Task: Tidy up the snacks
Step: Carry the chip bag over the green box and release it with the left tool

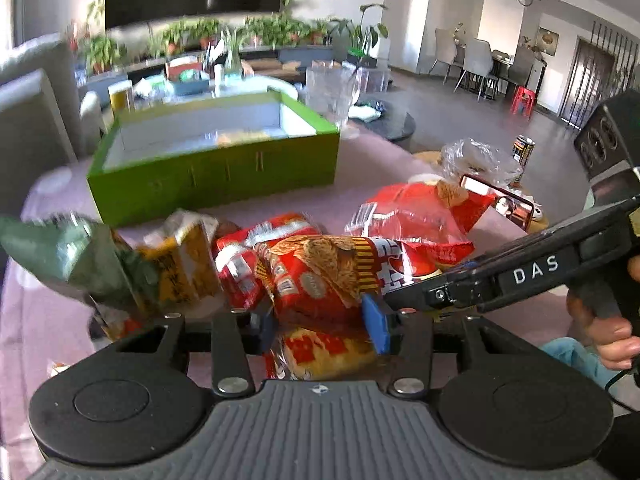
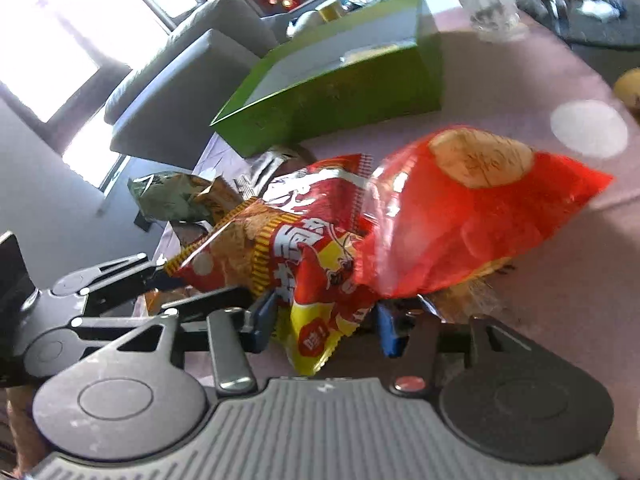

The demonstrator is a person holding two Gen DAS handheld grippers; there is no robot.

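Observation:
A red and yellow snack bag (image 1: 320, 280) printed with a brown crispy snack lies in a heap of bags on the pink table. My left gripper (image 1: 322, 328) is shut on its near end, both blue pads pressing the foil. In the right wrist view the same bag (image 2: 288, 248) has its yellow corner between the pads of my right gripper (image 2: 325, 326), which stands open and wide around it. A bigger red chip bag (image 2: 480, 208) rests on top. Behind stands the open green box (image 1: 216, 176) with a yellowish packet inside.
Green and yellow bags (image 1: 80, 256) lie to the left of the heap. A glass vase (image 1: 330, 92) stands behind the box's right corner. Off the table's right edge are a phone (image 1: 508, 204), a crumpled clear plastic bag (image 1: 476, 160) and a can (image 1: 523, 152). A grey sofa (image 2: 180, 92) sits past the left edge.

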